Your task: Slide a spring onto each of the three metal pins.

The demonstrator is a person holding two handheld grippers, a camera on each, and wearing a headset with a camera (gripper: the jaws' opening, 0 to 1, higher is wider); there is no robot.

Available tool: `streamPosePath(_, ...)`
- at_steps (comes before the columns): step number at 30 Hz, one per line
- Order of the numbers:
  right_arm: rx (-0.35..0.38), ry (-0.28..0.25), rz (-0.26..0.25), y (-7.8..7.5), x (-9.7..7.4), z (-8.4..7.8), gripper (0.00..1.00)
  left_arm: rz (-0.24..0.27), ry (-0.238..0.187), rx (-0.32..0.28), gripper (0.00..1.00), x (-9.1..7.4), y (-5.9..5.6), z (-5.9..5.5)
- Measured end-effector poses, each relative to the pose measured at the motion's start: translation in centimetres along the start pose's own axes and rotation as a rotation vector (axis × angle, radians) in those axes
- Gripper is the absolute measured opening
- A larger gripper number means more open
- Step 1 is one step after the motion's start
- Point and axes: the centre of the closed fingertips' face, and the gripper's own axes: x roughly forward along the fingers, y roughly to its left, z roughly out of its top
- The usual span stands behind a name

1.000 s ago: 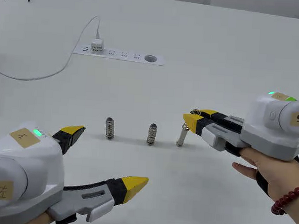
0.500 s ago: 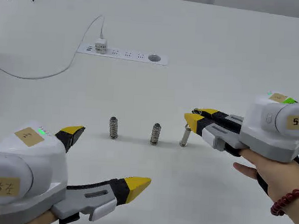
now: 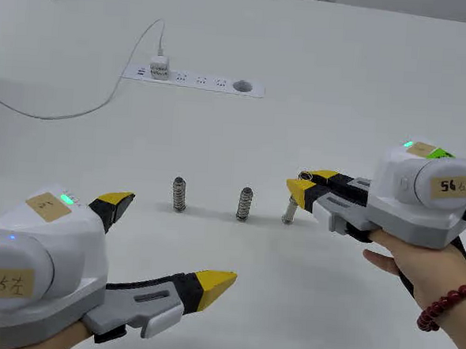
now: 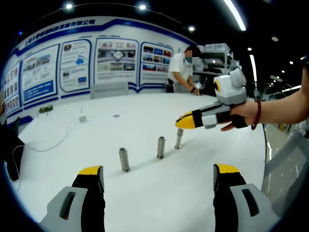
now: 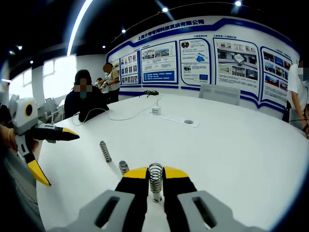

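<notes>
Right gripper [image 5: 155, 172] has its jaws squeezed tight on a spring [image 5: 155, 180]. The spring stands up between the two yellow tips. It sits on the top of the right pin [image 3: 289, 213], and the low part of that pin is bare. In the head view the right pin leans a little, with its foot on the white table [image 3: 341, 86].

The middle pin [image 3: 244, 204] and the left pin [image 3: 179, 195] stand in a row beside it. Each of them has a spring wrapped round it, and both stand straight up.

The left gripper [image 3: 164, 245] is close to the person, low on the left of the head view. Its jaws are wide apart and hold nothing. It is well apart from the pins. In the left gripper view the three pins stand farther off, between its two tips.

A power strip [image 3: 195, 81] lies far back on the table. A white plug [image 3: 159, 65] sits in it, and a cable [image 3: 42, 118] runs off to the left.
</notes>
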Motion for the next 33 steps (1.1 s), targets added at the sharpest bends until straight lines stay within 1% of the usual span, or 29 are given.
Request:
streamPosePath(4, 0.021, 0.011, -0.007, -0.1, 0.2, -0.6, 0.12, 0.003, -0.005, -0.010, 0.95, 0.0, 0.1, 0.1)
streamPosePath(10, 0.030, 0.030, -0.006, -0.1, 0.5, -1.4, 0.12, 0.006, -0.007, -0.018, 0.95, 0.0, 0.2, 0.0)
streamPosePath(13, 0.027, 0.035, -0.006, 0.0, 0.6, -1.7, 0.12, 0.004, 0.000, -0.013, 0.95, 0.0, 0.1, -0.1)
streamPosePath(17, 0.022, 0.047, -0.008, 0.1, 0.7, -2.3, 0.12, 0.006, -0.004, -0.018, 0.95, 0.0, 0.1, -0.1)
streamPosePath(27, 0.017, 0.072, -0.010, 0.3, 0.9, -3.4, 0.12, 0.014, 0.003, -0.015, 0.94, -0.1, 0.4, -0.2)
streamPosePath(32, 0.027, 0.090, -0.007, 0.3, 0.9, -4.1, 0.12, 0.015, 0.005, -0.015, 0.93, -0.1, 0.4, -0.2)
streamPosePath(33, 0.035, 0.084, -0.004, 0.4, 0.9, -4.0, 0.12, 0.016, 0.005, -0.016, 0.93, -0.1, 0.4, -0.2)
